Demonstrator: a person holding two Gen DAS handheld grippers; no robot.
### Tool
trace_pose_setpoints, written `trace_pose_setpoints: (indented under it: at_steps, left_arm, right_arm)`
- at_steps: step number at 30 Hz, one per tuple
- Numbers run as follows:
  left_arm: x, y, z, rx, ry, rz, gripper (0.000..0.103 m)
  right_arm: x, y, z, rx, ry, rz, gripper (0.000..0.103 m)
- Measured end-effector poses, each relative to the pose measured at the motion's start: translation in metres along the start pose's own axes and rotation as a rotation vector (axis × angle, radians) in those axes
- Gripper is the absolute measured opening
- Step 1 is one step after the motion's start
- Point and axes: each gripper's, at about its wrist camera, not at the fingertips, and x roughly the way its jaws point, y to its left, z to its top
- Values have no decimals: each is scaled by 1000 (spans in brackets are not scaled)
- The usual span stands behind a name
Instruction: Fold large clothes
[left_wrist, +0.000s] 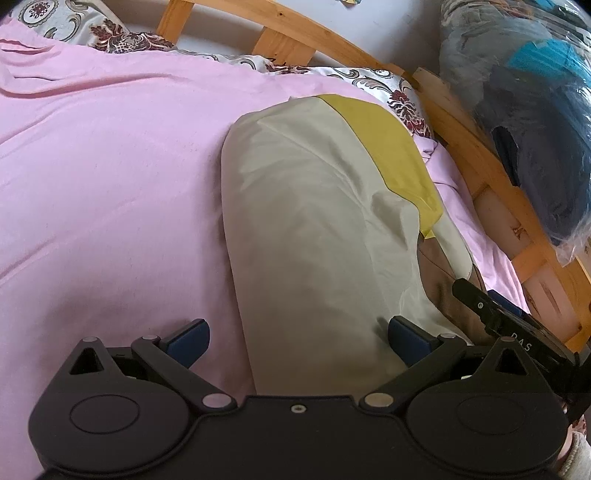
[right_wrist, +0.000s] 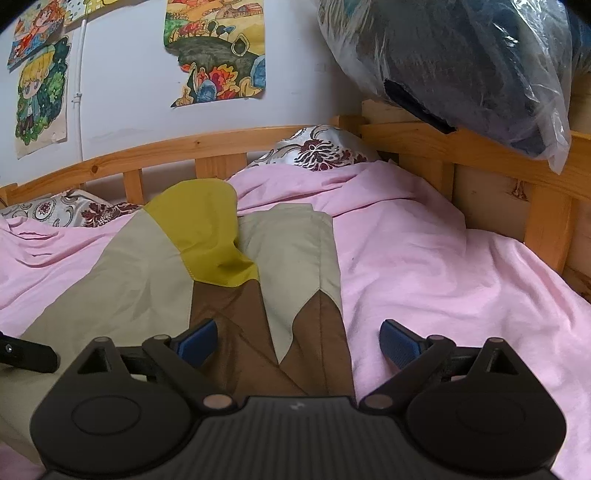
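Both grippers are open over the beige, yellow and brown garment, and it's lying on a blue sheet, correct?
Not quite: the sheet is pink, not blue, as the right wrist view shows. The rest holds: the left gripper and right gripper are both open over the beige, yellow and brown garment.

A wooden-railed bed (right_wrist: 413, 136) covered by a pink sheet (left_wrist: 110, 184) carries a beige, yellow and brown garment (left_wrist: 314, 221) and floral pillows (right_wrist: 317, 147) along its rails.
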Motion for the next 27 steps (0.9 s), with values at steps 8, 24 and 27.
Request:
trace_pose_setpoints:
  at_steps: [8,24,27]
  left_arm:
    - [1,-2,1,10,4,-1,102]
    - [27,7,20,9,142,-121,102]
    - [34,13,21,-16,164,-156,102]
  right_arm:
    - [1,-1,0,-1,3,1,100]
    - [18,-12,25,-53,78,130,103]
    - [40,-18,46,-68,147,196,103]
